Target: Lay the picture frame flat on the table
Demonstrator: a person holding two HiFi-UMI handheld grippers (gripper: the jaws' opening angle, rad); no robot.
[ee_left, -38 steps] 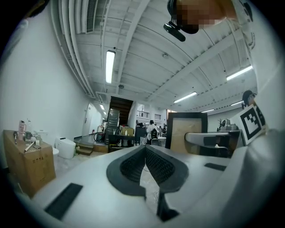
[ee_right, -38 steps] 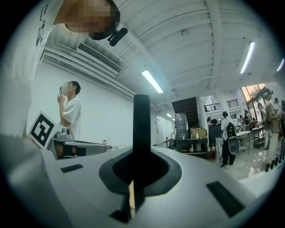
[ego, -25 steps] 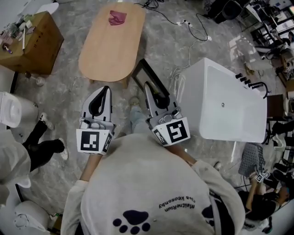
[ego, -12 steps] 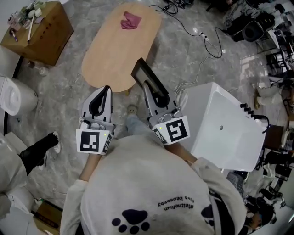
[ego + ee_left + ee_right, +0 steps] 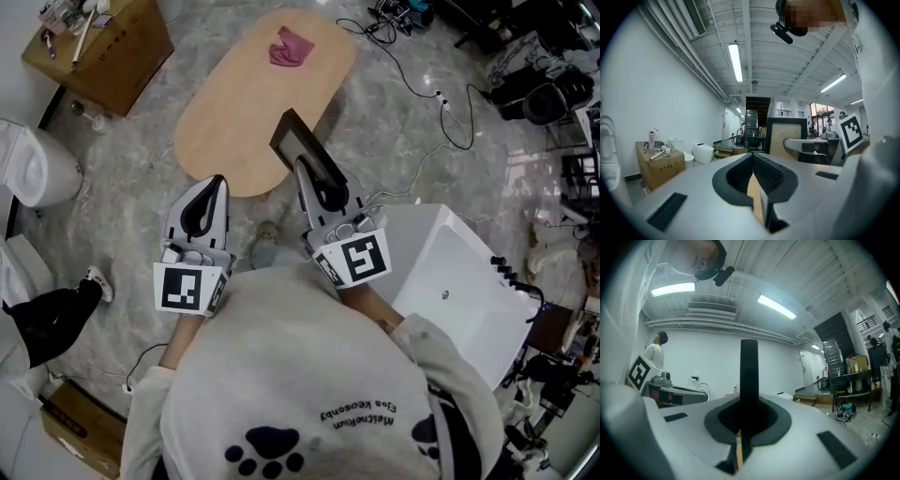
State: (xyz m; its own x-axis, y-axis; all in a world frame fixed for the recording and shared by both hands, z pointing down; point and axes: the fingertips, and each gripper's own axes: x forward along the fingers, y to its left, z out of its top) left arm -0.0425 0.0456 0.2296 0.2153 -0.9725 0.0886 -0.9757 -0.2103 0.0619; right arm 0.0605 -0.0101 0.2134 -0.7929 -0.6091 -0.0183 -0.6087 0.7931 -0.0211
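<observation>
The picture frame [image 5: 298,148] is black-rimmed and is held on edge in the air, level with the near end of the oval wooden table [image 5: 246,112]. My right gripper [image 5: 304,171] is shut on its lower part. In the right gripper view the frame [image 5: 749,371] rises as a thin black bar from between the closed jaws. My left gripper [image 5: 217,182] is shut with nothing in it, to the left of the frame and short of the table's edge. From the left gripper view the frame's tan face [image 5: 787,137] shows to the right.
A pink cloth [image 5: 292,47] lies at the table's far end. A white bathtub [image 5: 469,281] stands at the right, a brown box [image 5: 105,47] and a white toilet [image 5: 28,173] at the left. Cables [image 5: 412,70] run over the marble floor. A person's dark leg [image 5: 47,314] is at the lower left.
The table has come nearer to both grippers and the bathtub has slid to the lower right. Both grippers keep their grip and spacing.
</observation>
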